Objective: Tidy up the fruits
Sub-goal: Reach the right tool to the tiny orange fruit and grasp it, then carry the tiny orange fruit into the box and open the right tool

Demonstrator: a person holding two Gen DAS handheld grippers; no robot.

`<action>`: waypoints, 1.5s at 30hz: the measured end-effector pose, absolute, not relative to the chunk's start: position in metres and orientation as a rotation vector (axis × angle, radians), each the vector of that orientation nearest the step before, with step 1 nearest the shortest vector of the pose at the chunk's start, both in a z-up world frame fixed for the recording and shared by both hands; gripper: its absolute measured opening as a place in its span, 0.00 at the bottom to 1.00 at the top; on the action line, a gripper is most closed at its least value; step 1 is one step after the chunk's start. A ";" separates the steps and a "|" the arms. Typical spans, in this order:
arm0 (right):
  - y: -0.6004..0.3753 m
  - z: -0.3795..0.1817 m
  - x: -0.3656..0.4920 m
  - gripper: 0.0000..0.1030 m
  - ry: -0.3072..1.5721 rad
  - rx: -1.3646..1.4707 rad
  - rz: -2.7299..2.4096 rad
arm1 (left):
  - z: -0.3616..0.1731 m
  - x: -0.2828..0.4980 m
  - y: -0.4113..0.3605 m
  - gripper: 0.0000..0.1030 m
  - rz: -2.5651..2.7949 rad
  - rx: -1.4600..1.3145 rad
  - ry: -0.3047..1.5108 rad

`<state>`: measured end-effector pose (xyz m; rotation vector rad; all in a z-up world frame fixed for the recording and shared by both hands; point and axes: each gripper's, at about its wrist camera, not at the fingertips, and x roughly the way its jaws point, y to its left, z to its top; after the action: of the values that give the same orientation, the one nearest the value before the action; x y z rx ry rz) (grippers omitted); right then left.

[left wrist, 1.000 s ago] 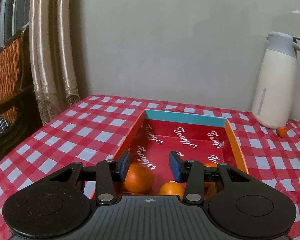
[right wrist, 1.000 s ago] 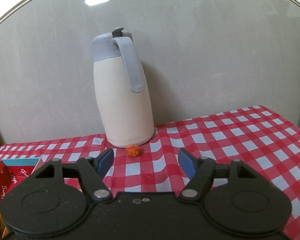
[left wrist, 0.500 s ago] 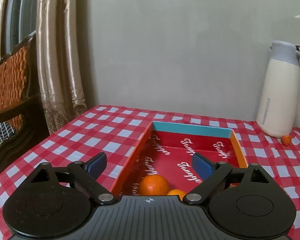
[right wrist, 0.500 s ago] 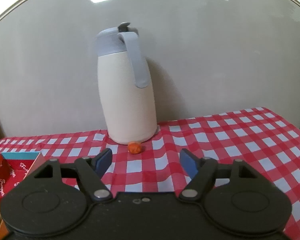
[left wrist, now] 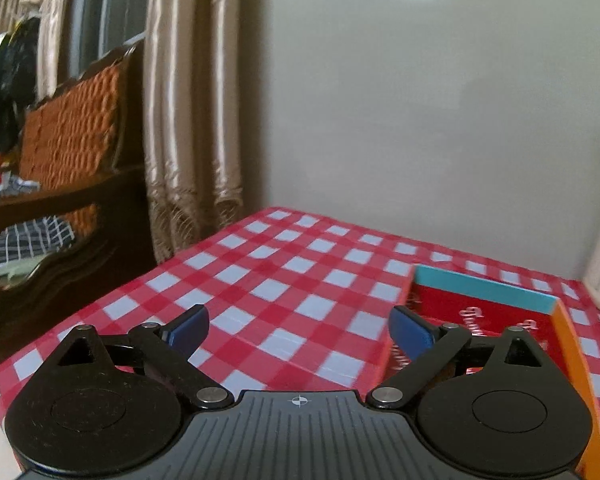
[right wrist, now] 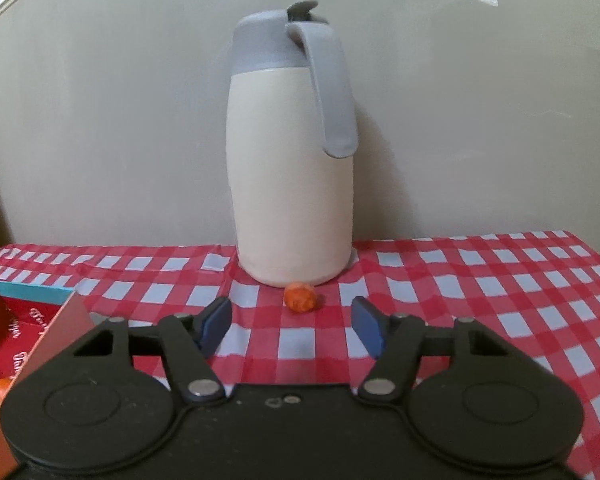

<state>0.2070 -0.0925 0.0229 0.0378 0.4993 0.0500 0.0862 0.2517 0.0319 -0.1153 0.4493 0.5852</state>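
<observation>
Left wrist view: left claw released, jaws spread wide and opening a little more, nothing between them, only checked cloth below. The surface carries the red box at right, seen past the right-hand finger; blue end wall faces the wall behind, orange side wall runs toward the camera. No fruit shows in the box from this angle. Curtain and a dark wooden seat stand off the left edge. Right wrist view: right claw released but closing, nothing between the jaws yet. The small orange fruit lies on the cloth just beyond the fingertips, roughly centred between them, just in front of the cream jug, possibly touching its base; cannot tell. Box corner at lower left, with a bit of orange fruit inside. Judgement: next step is picking up the small fruit. Risks: jaws narrowing before they straddle it would nudge it away; it is round and will roll. Pushing too far forward could bump the jug. Fruit is small, so an off-centre pinch may squirt it out.
</observation>
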 end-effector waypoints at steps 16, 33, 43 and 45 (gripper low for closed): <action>-0.085 -0.013 0.276 0.44 0.586 0.035 0.029 | 0.018 0.104 0.274 0.93 0.635 -0.113 0.486; -0.089 -0.028 0.296 0.27 0.625 0.039 0.041 | 0.012 0.105 0.283 0.93 0.681 -0.126 0.498; -0.091 -0.017 0.279 0.27 0.611 0.054 0.053 | 0.016 0.102 0.283 0.93 0.666 -0.129 0.500; -0.091 -0.013 0.270 0.27 0.608 0.059 0.060 | 0.019 0.099 0.282 0.93 0.659 -0.129 0.501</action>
<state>0.2697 -0.0909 -0.0127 0.0592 0.6081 0.0597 0.0988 0.2822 0.0189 -0.1294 0.5006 0.6587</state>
